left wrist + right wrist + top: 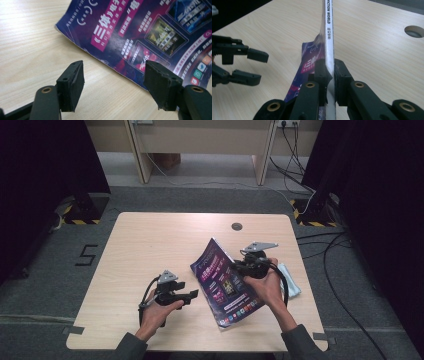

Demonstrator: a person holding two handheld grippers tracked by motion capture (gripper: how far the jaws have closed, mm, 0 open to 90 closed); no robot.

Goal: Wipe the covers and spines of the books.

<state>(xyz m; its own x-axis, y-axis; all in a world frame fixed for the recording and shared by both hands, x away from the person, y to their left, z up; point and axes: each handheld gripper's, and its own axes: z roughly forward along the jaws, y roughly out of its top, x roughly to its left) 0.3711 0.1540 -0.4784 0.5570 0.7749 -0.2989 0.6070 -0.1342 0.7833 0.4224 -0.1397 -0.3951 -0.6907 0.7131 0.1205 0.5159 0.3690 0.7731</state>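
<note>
High view: the right gripper (239,265) pinches the spine edge of a magazine (225,285), tilted up off the table (150,245) right of centre, its purple cover facing the left gripper (192,295), which is just beside it. Left gripper view: jaws apart with nothing between, the glossy cover with pink banners and white Chinese lettering (140,27) just ahead over bare wood. Right gripper view: jaws clamped on the magazine's thin white spine (328,37), standing on edge; the left gripper (258,66) open off to the side.

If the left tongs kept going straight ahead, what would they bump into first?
Most likely the magazine. The left tongs stand open and aim at its lower edge, with bare table between. The right tongs hold it tilted up by the spine, so exact depth is hard to judge.
</note>
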